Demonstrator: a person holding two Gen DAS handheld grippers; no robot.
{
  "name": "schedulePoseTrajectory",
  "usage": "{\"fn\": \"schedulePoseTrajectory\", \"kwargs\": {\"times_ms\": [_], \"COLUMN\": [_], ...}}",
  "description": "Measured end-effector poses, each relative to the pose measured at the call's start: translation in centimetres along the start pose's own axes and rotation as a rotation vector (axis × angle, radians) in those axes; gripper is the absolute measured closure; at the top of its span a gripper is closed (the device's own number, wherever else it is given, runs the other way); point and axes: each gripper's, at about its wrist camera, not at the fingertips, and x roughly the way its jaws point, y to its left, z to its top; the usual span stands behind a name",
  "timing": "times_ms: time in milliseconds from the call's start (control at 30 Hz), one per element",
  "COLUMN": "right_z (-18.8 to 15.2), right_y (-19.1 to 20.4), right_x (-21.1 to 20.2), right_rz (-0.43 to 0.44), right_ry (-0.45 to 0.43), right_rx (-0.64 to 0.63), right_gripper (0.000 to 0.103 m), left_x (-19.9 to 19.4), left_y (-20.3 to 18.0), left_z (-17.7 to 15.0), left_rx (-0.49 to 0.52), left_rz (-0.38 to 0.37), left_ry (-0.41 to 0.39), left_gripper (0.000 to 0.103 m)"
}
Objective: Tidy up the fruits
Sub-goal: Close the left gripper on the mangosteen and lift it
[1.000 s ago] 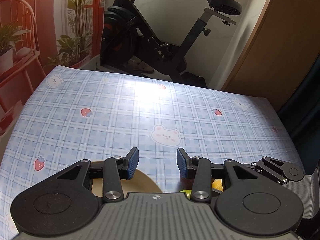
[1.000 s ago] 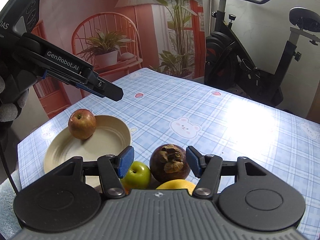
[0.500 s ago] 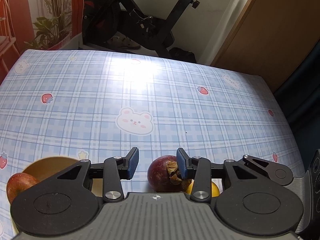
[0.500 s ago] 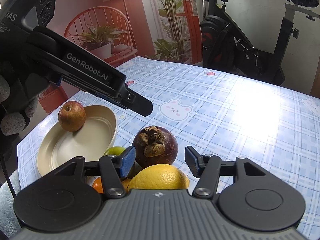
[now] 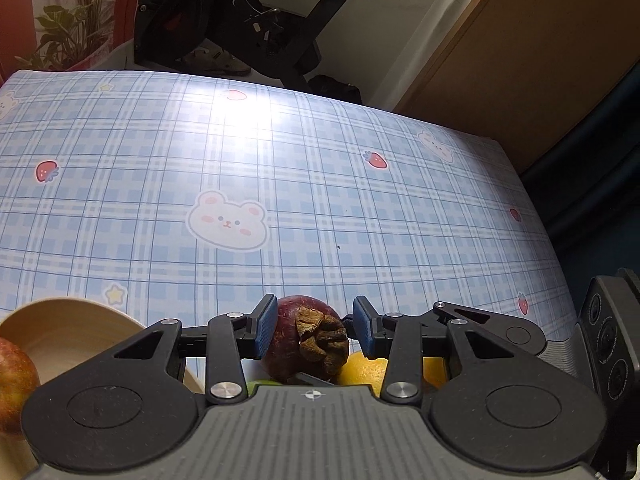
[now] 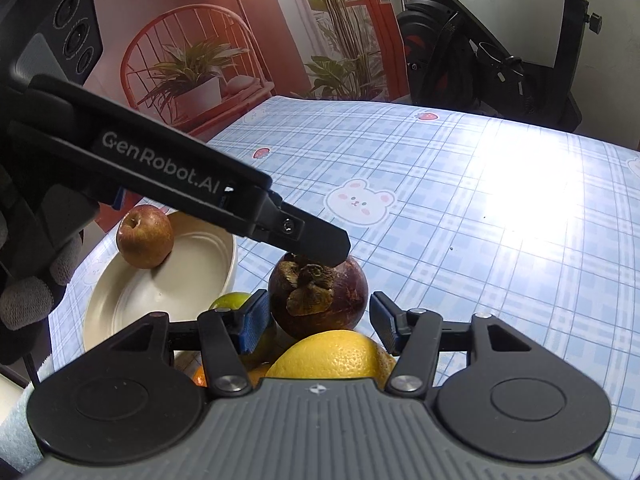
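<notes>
The left tool (image 5: pixel 315 330) has dropped over the mangosteen (image 5: pixel 308 338), jaws apart, ungripped.

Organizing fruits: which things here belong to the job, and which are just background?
Job: mangosteen, red apple, bowl, lemon, green apple, left claw.
Background: exercise bike, potted plant, red chair.

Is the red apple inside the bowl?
Yes. The red apple sits inside the cream bowl, leaning against its far rim.

a home room: exercise bike (image 6: pixel 492 52), potted plants (image 6: pixel 192 76), cartoon-print tablecloth (image 5: pixel 320 184).
</notes>
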Motion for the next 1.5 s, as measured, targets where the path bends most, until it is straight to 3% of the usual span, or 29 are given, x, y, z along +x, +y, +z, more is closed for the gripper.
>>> {"fn": "schedulePoseTrajectory", "kwargs": {"times_ms": [800,1000,1500], "right_z": [0.8,1.1,1.5], "right_y": [0.2,0.6,-0.1], "right_x": [0.6,1.0,1.6], "right_rz": [-0.030,-0.058,-0.050], "right_ry": [-0.004,0.011,0.048], "right_rx": [0.016,0.011,0.102], "right_gripper": [0.044,0.038,0.038], "left_x": [0.9,1.2,1.9], "left_y": [1.8,2.0,2.1], "left_z": [0.4,0.6,0.9], "left_rx": [-0.053,-0.067,-0.081], "left_rz": [-0.013,-0.023,-0.026], "left_ry": [-0.022,-0.025,-0.031], "left_gripper": [0.060,0.060,0.060]}}
